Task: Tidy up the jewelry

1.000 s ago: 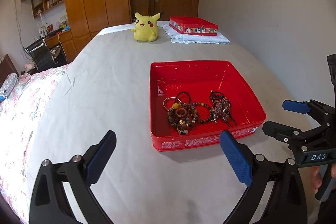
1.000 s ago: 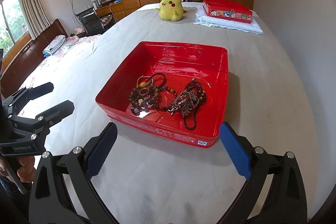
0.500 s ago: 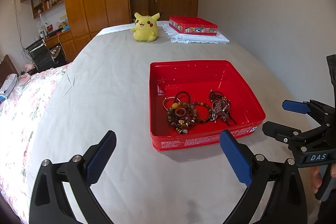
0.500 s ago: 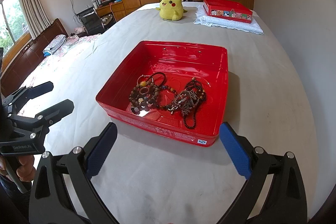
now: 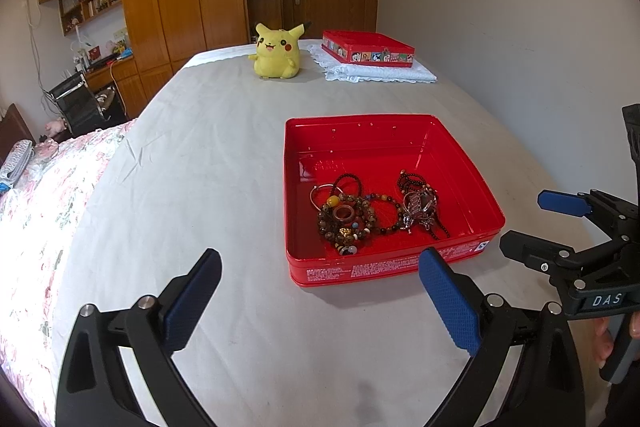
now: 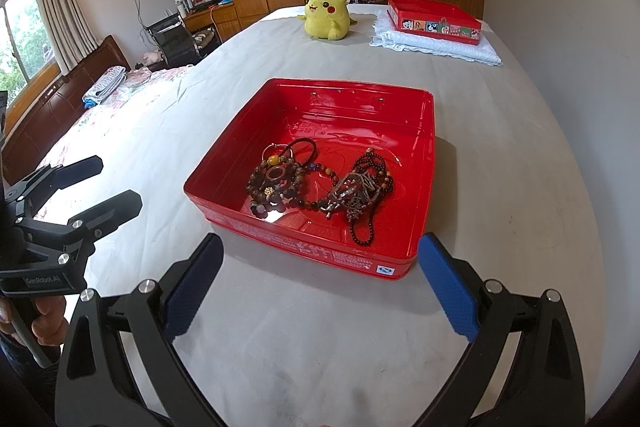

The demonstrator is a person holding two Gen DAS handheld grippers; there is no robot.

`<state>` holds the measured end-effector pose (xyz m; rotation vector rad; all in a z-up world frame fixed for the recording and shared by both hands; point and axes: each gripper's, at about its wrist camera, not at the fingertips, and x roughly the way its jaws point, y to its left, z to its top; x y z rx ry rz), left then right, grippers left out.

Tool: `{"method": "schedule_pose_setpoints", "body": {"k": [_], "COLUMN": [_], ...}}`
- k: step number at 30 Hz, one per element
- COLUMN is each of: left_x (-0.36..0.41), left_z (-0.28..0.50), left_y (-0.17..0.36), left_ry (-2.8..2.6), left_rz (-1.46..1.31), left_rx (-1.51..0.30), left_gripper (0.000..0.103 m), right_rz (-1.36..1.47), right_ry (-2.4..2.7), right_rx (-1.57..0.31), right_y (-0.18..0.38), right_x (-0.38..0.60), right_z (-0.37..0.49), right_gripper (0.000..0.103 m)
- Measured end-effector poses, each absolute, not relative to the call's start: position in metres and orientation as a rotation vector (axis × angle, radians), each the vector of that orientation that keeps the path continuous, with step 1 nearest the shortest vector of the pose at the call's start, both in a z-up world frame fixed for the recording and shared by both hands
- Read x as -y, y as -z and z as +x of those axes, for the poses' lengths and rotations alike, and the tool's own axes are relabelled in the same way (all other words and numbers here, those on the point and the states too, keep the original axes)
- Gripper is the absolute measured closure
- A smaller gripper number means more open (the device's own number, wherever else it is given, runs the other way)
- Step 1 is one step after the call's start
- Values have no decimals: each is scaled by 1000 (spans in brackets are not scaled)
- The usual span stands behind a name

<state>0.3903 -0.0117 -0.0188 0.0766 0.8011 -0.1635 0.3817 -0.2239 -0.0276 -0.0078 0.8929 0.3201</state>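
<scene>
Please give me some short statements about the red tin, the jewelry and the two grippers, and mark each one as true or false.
1. The jewelry lies inside the open red tin. True.
2. The left gripper holds a bracelet. False: it is open and empty.
3. The yellow plush toy sits inside the open tin. False: it sits far behind it, on the bed.
4. The right gripper is open, short of the tin. True.
5. A second red tin rests on a white cloth. True.
</scene>
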Motion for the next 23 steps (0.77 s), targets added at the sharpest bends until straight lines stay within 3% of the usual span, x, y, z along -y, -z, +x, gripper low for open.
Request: {"method": "schedule_pose_setpoints", "body": {"k": [23], "left_x": [12], "left_z": [387], "left_y": [17], "left_ry": [163], "left_rz": [71], "left_rx": [-806], "left_gripper": [4], "right_rz": [-5], "right_ry": [-322], "right_rx": [-890], "right_y": [23], "right_x": [227], "right_z": [380], "right_gripper": [6]}}
